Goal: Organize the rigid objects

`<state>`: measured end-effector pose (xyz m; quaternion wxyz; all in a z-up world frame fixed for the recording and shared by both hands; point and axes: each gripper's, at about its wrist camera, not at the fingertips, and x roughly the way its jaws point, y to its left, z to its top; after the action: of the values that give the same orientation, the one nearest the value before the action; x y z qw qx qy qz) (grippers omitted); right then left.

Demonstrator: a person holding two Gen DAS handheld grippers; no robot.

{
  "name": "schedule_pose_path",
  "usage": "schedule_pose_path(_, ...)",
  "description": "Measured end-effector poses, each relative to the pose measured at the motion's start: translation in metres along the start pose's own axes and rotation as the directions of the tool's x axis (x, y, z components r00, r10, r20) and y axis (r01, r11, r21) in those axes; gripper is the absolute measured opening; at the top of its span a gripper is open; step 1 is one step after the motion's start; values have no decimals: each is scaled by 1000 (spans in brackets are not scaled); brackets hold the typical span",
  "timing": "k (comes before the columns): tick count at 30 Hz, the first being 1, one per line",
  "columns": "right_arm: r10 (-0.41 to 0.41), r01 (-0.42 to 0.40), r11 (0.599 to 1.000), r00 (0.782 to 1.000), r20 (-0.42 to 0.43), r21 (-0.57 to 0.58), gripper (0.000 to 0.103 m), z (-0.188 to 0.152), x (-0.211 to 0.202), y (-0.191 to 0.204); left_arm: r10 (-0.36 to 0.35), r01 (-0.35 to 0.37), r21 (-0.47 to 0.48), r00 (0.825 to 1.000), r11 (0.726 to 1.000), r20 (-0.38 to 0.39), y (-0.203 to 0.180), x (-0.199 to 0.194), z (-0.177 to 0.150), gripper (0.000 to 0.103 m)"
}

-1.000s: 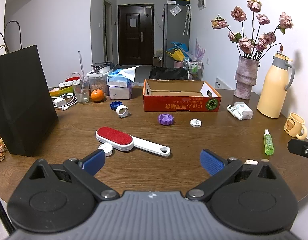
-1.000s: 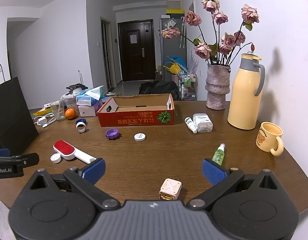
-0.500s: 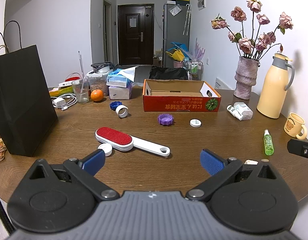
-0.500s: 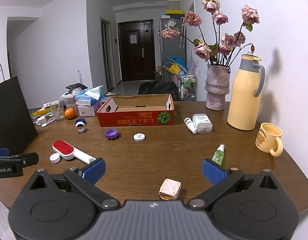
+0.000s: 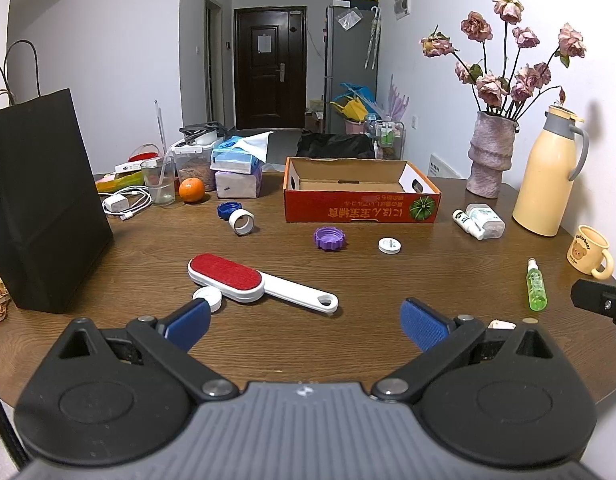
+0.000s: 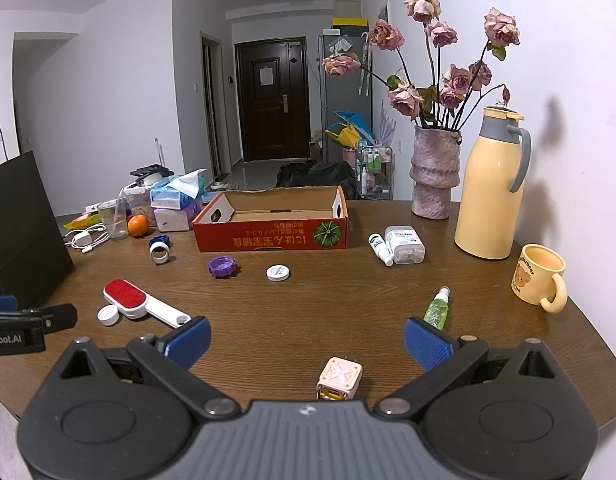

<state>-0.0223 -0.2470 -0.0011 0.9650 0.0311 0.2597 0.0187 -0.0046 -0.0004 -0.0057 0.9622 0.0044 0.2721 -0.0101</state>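
Clutter covers the brown counter [image 5: 367, 344]. Toward the back sits a low red box [image 5: 361, 210] with an open top; its cardboard floor looks bare, though the near wall hides part of it. At the far right a yellow jug [image 6: 491, 188] stands with its lid on, next to a vase [image 6: 431, 172] holding dried roses. A yellow mug [image 6: 537, 280] with a bear on it stands upright near the right edge; its inside cannot be seen. At the far left a clear glass [image 5: 159, 182] holds a thin stick, beside an orange [image 5: 192, 190] and a tall black bag [image 5: 40, 200].

The loose rigid things lie spread in front of the box. A white lint brush [image 5: 260, 284] with a red pad lies flat, handle pointing right, and a white cap [image 5: 208, 298] touches its head. A purple lid [image 5: 329, 238] and a small white disc [image 5: 389, 246] lie apart just before the box. A white tape ring [image 5: 242, 222] sits against a blue cap [image 5: 228, 210]. A white pill bottle [image 6: 403, 245] and a small white tube [image 6: 379, 249] lie side by side right of the box. A green spray bottle [image 6: 437, 308] lies on its side, well apart from them. A pink plug cube [image 6: 339, 378] sits nearest the front edge, between the right fingers.

The left gripper [image 5: 304, 320] hovers low over the front edge, fingers spread wide and holding nothing. The right gripper [image 6: 308, 340] is the same, wide and empty.
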Motion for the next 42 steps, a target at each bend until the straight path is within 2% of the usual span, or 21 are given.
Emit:
schedule_pose_path(7, -5, 5, 1000, 1000, -15, -9, 103, -2, 9, 4, -7, 7, 9, 1000, 1000, -4, -2, 3, 1, 103)
schedule_pose_path(20, -14, 13, 1000, 998, -57, -12, 103, -1, 39, 5, -29, 29, 19, 999, 999, -32, -4, 33, 9, 103)
schedule_pose_path(29, -29, 28, 1000, 993, -116, -7, 103, -5, 72, 1, -60, 60, -3, 995, 998, -80, 1, 62, 13, 103)
schedule_pose_path(42, -54, 55, 998, 978, -201, -2, 102, -18, 116, -10, -49, 49, -9, 992, 999, -112, 5, 102, 13, 103)
